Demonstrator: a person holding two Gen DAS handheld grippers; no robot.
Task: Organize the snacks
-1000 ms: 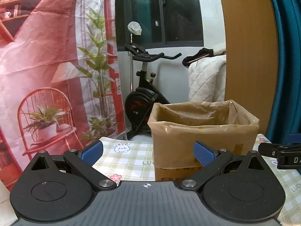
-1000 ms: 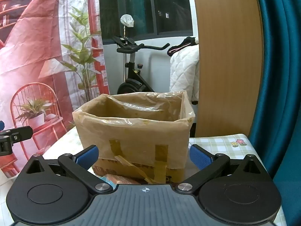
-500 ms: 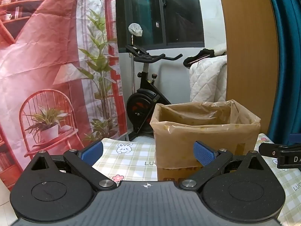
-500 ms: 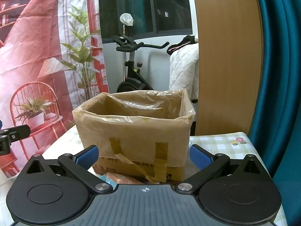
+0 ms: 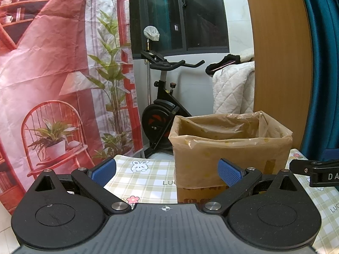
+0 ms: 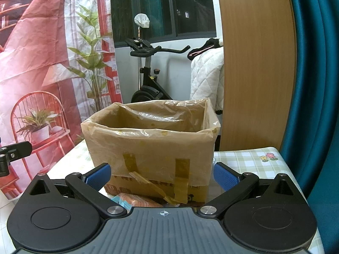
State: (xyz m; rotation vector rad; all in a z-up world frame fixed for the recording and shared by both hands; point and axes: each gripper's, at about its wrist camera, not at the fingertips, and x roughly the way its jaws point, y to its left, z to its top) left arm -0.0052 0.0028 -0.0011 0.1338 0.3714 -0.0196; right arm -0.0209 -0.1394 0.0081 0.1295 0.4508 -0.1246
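Right wrist view: right gripper [image 6: 162, 174] jaws apart, lined box [image 6: 151, 146] ahead (snack packet [image 6: 137, 201] below); left gripper [image 5: 167, 172] jaws apart.

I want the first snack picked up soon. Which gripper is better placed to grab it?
Right. The right gripper is open with an orange snack packet just below its fingers, before the lined box. The left gripper shows no snack.

You're getting even indoor light and sharp focus in both views. Fisheye is bending the wooden panel [image 5: 279, 63] and teal curtain [image 6: 313, 84] at the edges, and the plastic liner [image 6: 152, 116] is catching soft glare.
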